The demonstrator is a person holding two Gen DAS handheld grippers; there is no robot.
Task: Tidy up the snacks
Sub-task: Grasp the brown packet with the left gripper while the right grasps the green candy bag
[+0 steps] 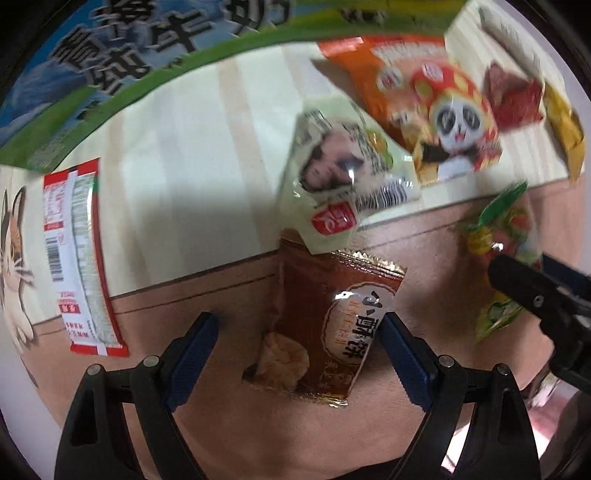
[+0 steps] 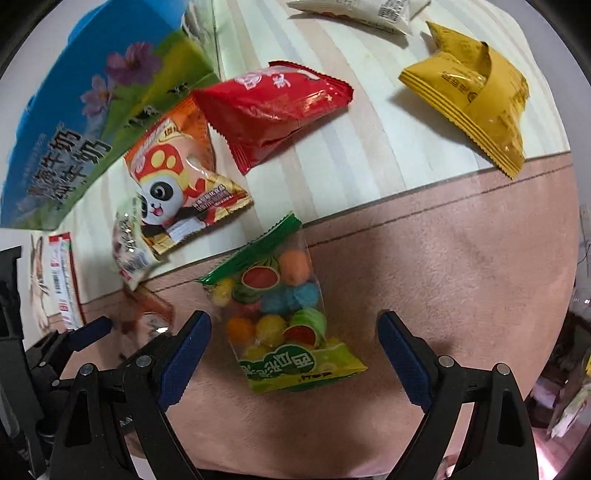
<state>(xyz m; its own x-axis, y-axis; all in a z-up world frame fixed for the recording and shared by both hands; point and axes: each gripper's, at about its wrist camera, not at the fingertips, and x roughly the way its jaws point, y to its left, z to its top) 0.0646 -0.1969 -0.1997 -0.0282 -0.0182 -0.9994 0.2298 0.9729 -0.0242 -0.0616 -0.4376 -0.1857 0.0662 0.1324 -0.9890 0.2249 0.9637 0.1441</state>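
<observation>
My left gripper is open around a brown snack packet lying on the pink mat; its right finger is against the packet's edge. My right gripper is open around a clear bag of coloured fruit candies with green ends, on the same mat. A pale green packet overlaps the brown packet's top. An orange panda packet, a red packet and a yellow packet lie on the striped cloth. The right gripper also shows over the candy bag in the left wrist view.
A blue and green milk carton box stands at the back left. A red and white flat packet lies at the left beside a cat picture. A white packet lies at the far edge.
</observation>
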